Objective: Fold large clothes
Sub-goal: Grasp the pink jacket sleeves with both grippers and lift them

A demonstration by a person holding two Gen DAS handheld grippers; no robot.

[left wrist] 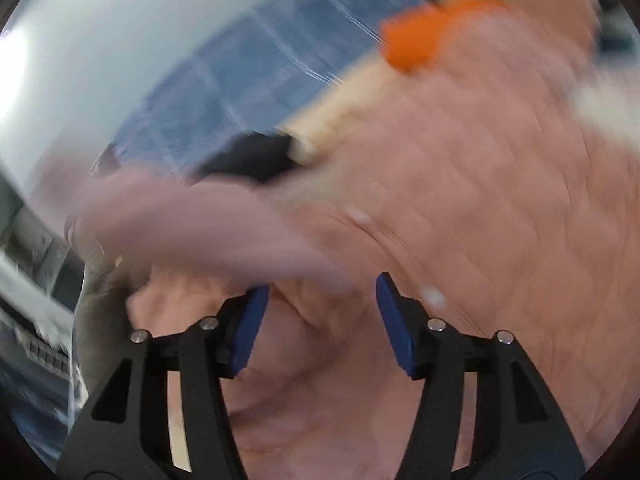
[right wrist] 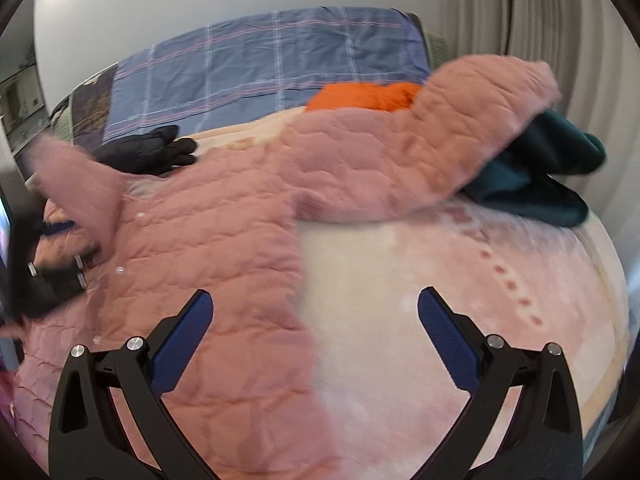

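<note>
- The pink quilted padded jacket [right wrist: 224,232] is seen spread over the pale fleece blanket [right wrist: 400,280], one sleeve draped on a teal garment [right wrist: 536,176], only in the right wrist view.
- The right gripper [right wrist: 316,332] is held wide apart, empty, above the jacket's edge.
- In the blurred left wrist view, the left gripper [left wrist: 320,320] is shown parted around pink jacket fabric, not closed on it.

My left wrist view is badly motion-smeared: the pink garment [left wrist: 460,208] and an orange patch [left wrist: 424,32] streak diagonally, and only the finger pads [left wrist: 394,320] read sharp. Glare blows out the upper left. My right view is evenly lit, soft daylight, mild blur at its left edge. Both bend and darken toward the rims.
</note>
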